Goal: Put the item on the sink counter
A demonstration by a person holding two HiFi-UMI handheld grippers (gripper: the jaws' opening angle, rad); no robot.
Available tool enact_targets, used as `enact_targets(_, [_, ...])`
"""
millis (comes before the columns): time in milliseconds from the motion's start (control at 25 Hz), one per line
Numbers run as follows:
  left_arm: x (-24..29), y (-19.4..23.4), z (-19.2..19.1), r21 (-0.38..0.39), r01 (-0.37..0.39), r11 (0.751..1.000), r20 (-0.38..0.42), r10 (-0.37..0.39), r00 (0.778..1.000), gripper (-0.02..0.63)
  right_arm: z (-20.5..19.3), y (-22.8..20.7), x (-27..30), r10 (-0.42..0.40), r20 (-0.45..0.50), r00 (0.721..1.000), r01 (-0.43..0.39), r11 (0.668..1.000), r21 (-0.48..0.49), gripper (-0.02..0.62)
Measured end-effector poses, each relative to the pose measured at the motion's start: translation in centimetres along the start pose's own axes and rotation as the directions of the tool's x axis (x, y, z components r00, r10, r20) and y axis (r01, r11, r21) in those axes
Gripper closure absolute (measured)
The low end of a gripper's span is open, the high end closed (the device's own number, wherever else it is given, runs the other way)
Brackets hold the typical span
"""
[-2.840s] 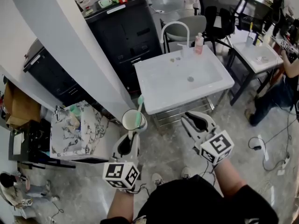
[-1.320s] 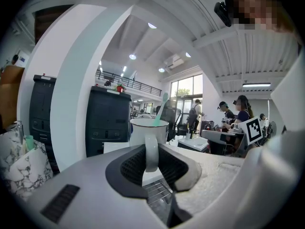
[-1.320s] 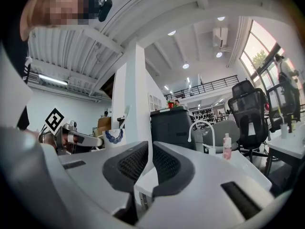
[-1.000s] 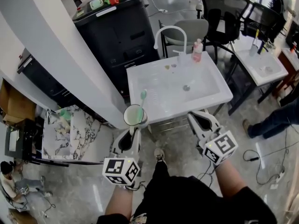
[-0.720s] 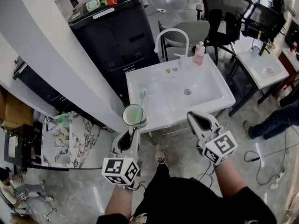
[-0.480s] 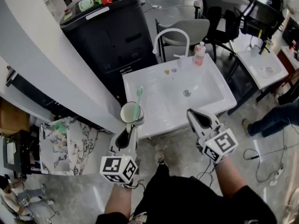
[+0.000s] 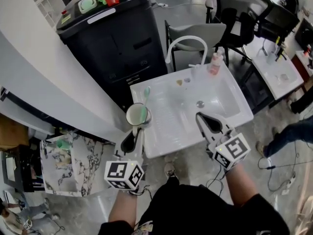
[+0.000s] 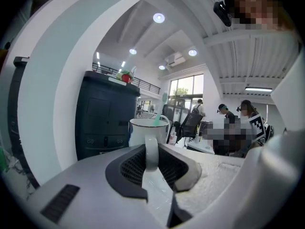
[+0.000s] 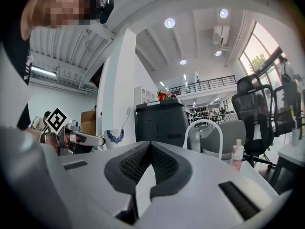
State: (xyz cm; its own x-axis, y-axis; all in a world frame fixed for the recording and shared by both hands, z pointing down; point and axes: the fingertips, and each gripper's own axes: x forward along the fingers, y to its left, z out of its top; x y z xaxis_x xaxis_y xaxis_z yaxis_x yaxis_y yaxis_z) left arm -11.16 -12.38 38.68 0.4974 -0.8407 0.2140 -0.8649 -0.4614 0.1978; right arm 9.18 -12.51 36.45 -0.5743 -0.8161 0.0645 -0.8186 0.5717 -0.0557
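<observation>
Grips the cup (image 7: 137,115) by its handle (image 8: 151,151) with the left hand-held gripper (image 7: 134,135), pads clenched on the white loop, cup body straight ahead of the jaws and upright, a green toothbrush (image 7: 145,104) leaning out of it. Holds it in the air at the left edge of the sink table (image 7: 161,142), the bare ribbed rim lying ahead and to the right, toward the basin. Calls, by judgement, for a short carry forward and rightward, then a level set-down. Leaves the right hand-held gripper (image 7: 202,121) empty, jaws closed together, over the front of the basin, nearer the sink but with no load. Shows the cup's place against the rim only from the head view. Shows the clamp on the handle only from the left gripper view, with the rim hidden below the jaws. Catches the cup side-on in the right gripper view, left of the faucet (image 9: 204,122) and soap bottle (image 9: 236,159).
</observation>
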Motion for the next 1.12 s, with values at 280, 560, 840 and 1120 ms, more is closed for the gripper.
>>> enact_targets(280, [3.1,3.7,1.0,0.0,0.021,1.0,-0.006,-0.021,1.0,0.545,0.1,-0.8,4.3,-0.018,-0.008,1.0,0.018,1.0,-0.002,0.597])
enact_targets(560, [5.5,6.7,1.7,0.002,0.047,0.999,-0.001,-0.047,0.999,0.545,0.3,-1.1,7.8,-0.039,-0.005,0.999,0.039,0.999,-0.01,0.597])
enact_targets(840, [7.4,8.4,2.2,0.004,0.056,0.998,0.003,-0.056,0.998,0.545,0.6,-1.6,9.6,-0.052,-0.012,0.999,0.052,0.998,-0.018,0.597])
enact_targets(1120, [8.7,8.8,1.9,0.0,0.05,0.999,0.002,-0.05,0.999,0.545,0.4,-1.7,10.4,-0.036,-0.016,0.999,0.036,0.999,-0.024,0.597])
